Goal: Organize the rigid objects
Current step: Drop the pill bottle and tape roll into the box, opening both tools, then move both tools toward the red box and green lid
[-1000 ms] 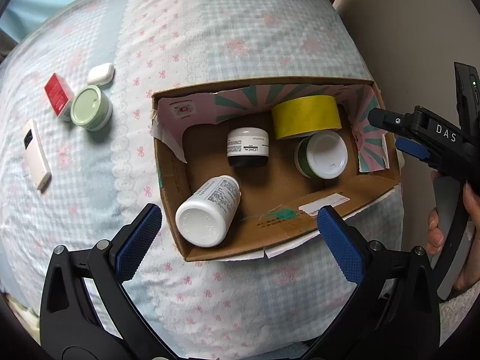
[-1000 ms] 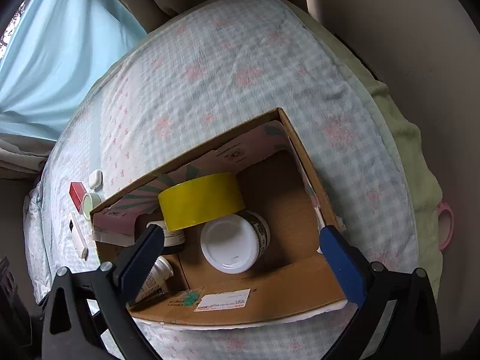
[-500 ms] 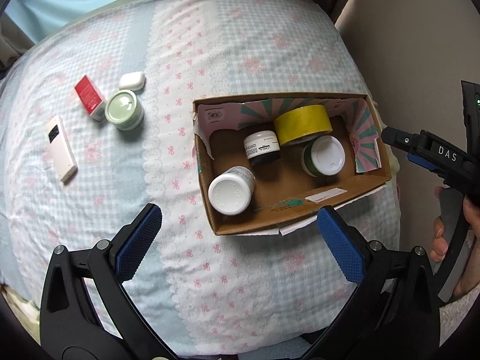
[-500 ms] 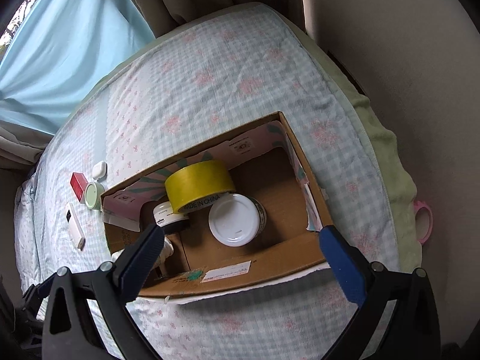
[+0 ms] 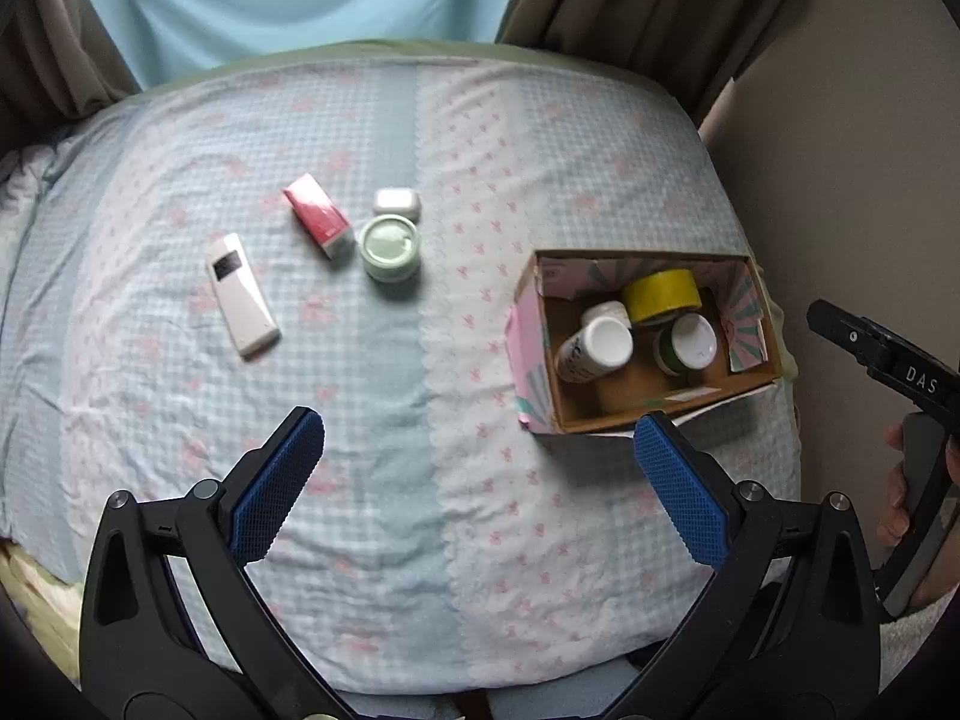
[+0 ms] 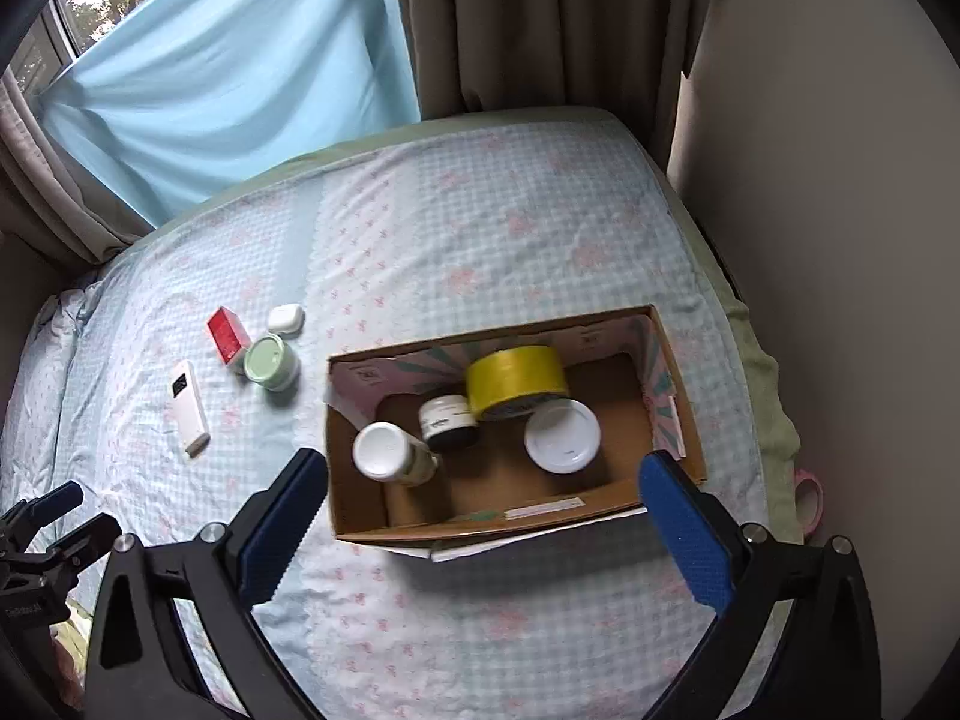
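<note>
Both tools held released, empty: left tool (image 5: pixel 480 480), right tool (image 6: pixel 480 516). Four items gathered in cardboard box (image 6: pixel 684 420); green jar (image 5: pixel 390 247) left on bed (image 5: pixel 372 396), likely next target.

Left hand-held gripper (image 5: pixel 480 483) jaws wide, empty, above bedspread (image 5: pixel 372 480); cardboard box (image 5: pixel 534 354) right, remote (image 5: pixel 242 296) left.

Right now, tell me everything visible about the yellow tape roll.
The yellow tape roll is a wide, glossy roll, tilted on its edge inside the cardboard box, against the back wall. It leans over the white-lidded jar and sits beside the black-and-white jar. Neither gripper touches it.
</note>
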`<state>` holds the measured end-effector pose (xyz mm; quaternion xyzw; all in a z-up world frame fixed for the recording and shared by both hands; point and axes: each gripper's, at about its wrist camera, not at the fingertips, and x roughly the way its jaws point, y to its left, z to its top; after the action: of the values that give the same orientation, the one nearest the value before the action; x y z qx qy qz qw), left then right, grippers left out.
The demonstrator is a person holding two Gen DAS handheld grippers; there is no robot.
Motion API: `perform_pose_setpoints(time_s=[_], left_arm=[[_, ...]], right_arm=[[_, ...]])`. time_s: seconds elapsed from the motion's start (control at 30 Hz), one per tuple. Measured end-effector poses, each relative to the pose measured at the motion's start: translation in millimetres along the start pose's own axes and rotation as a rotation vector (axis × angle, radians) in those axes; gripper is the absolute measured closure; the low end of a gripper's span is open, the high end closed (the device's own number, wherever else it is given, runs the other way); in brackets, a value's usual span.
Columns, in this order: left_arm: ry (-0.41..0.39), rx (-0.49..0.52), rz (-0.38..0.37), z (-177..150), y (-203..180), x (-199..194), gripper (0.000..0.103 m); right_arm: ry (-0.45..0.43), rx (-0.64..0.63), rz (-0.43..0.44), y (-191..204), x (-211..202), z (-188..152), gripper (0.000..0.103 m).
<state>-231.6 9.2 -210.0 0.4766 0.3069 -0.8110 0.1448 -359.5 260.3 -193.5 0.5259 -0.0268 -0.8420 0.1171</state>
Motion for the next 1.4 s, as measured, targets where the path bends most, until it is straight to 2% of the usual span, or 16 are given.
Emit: perform_pose_setpoints(time_s=[0.23,0.43,0.53,0.67,0.8,0.87,0.97,1.03,1.2,1.4], left_arm=[[-0.068,0.085,0.018,41.5,73.1,-43.7,0.000],[-0.076,0.148,0.013,84.1,128.9,-44.6,0.000],[-0.073,0.165,0.072,106.8,147.9,-34.5,0.000],[-0.081,0.202,0.187,135.0,160.8,-15.4,0.000],[-0.067,0.231,0.239,160.3,166.0,13.9,0.000],[-0.027,0.205,0.197,171.0,168.1,32.1,0.000],[0.038,0.116,0.061,186.5,176.0,62.0,0.000],[0.062,0.059,0.003,195.9,179.8,83.1,0.000],[0.159,-0.016,-0.002,217.4,178.9,146.9,0.000],[0.382,-0.221,-0.071,221.8,188.9,244.8,0.000]], right_arm=[[-0.075,-0.056,-0.027,97.8,-28.0,4.0,0.000],[-0.111,-0.049,-0.006,165.8,-16.2,14.2,0.000],[-0.118,-0.053,0.018,192.1,-3.8,20.3,0.000],[-0.106,-0.101,0.031,222.5,17.7,29.9,0.000],[-0.073,-0.160,0.043,242.1,45.9,39.3,0.000],[-0.052,-0.189,0.052,247.3,61.5,43.2,0.000],[-0.031,-0.234,0.059,253.3,86.7,50.1,0.000],[-0.018,-0.259,0.060,255.1,102.0,53.8,0.000],[0.019,-0.321,0.065,256.2,145.5,62.3,0.000],[0.056,-0.440,0.033,262.4,202.7,57.9,0.000]])
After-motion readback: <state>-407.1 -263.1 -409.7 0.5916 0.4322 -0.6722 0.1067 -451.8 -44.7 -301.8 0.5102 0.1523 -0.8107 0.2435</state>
